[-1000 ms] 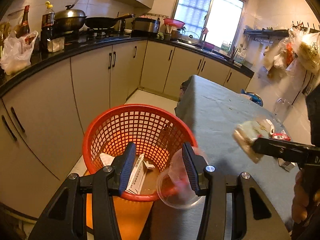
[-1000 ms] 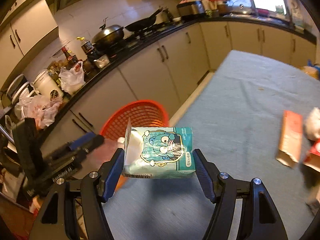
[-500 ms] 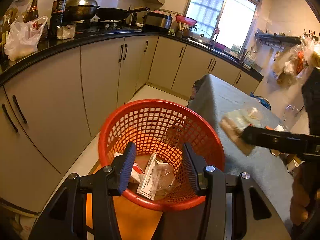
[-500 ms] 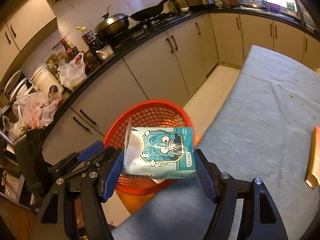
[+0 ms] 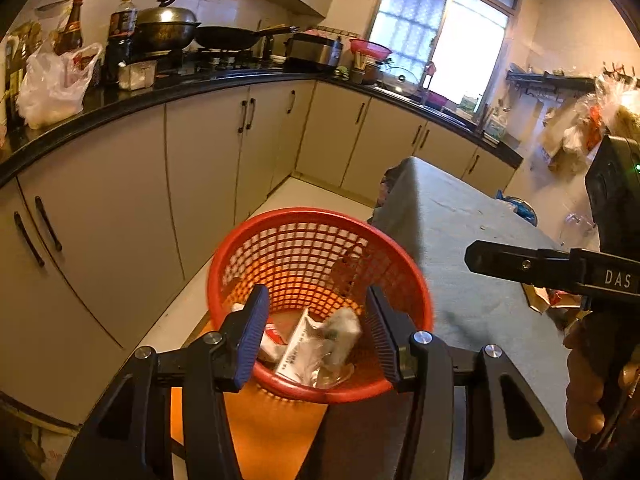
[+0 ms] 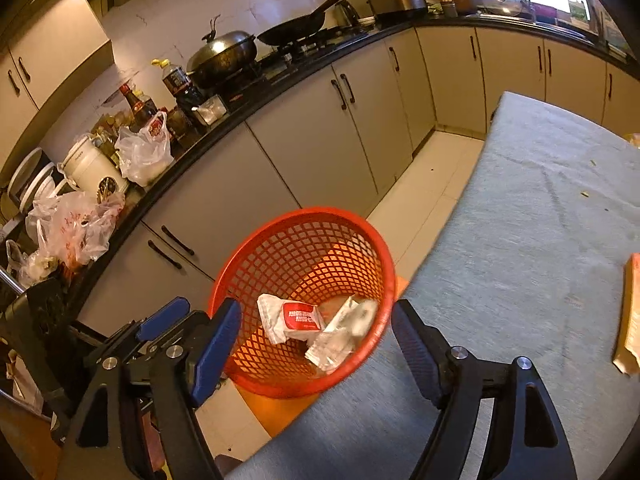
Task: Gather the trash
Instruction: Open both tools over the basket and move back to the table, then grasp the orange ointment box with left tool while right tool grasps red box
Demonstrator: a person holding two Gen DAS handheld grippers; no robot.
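Hovering over the red basket [image 5: 320,304], the left gripper [image 5: 316,330] gapes wide, holding nothing. The right gripper [image 6: 316,344] is likewise spread and empty, above wrappers [image 6: 294,318] in the basket.

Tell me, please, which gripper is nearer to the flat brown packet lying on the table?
Right. The right gripper hangs open above the red basket at the table edge; the brown packet lies on its right. The left gripper hovers over the basket's far side.

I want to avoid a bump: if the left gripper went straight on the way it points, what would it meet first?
Probably the trash pile inside the red basket: the open left gripper points down into its mouth. Depth is unclear, so the near rim could come first.
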